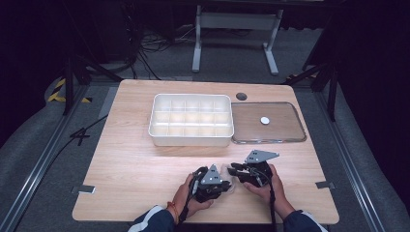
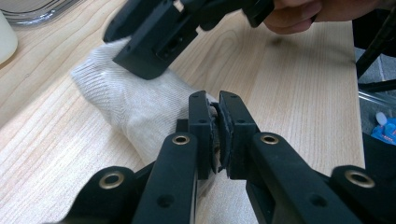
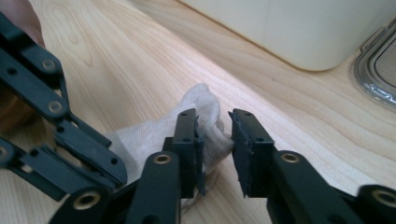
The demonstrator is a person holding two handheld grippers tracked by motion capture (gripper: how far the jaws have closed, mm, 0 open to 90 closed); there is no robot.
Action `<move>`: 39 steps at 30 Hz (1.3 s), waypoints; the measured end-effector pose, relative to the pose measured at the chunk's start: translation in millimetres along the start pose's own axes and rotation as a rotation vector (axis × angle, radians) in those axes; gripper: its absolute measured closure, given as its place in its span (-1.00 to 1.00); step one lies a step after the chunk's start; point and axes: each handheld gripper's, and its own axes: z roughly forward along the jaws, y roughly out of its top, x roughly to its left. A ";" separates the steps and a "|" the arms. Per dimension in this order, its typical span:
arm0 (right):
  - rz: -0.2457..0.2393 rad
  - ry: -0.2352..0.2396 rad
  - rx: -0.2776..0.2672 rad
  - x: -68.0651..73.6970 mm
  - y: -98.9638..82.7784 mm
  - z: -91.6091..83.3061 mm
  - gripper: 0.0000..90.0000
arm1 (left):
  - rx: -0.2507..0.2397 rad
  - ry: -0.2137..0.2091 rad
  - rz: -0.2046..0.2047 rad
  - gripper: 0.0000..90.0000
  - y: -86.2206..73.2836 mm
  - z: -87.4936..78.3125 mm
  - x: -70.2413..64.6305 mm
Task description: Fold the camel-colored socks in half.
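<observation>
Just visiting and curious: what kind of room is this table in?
Probably a lab or recording studio: dark curtained surroundings, cables on the floor, and a wooden table with a compartment box set out.

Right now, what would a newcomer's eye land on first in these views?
Probably the two grippers meeting over a cream sock at the table's near edge: the left gripper is clamped on a fold of it, while the right gripper has cloth between jaws that stand apart. Behind them sit a white compartment box and, to its right, a clear lid.
</observation>
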 end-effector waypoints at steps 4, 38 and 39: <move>-0.017 -0.004 0.021 1.5 -2.4 1.7 0.78 | -0.005 -0.020 0.005 0.79 3.3 -11.0 2.0; -0.072 -0.103 0.030 1.4 -1.0 -12.4 0.92 | 0.010 0.017 0.062 0.69 -6.9 -5.9 4.5; -0.057 -0.119 0.033 -1.3 -1.3 -13.9 0.92 | 0.004 0.015 0.066 0.69 -7.1 -5.7 5.0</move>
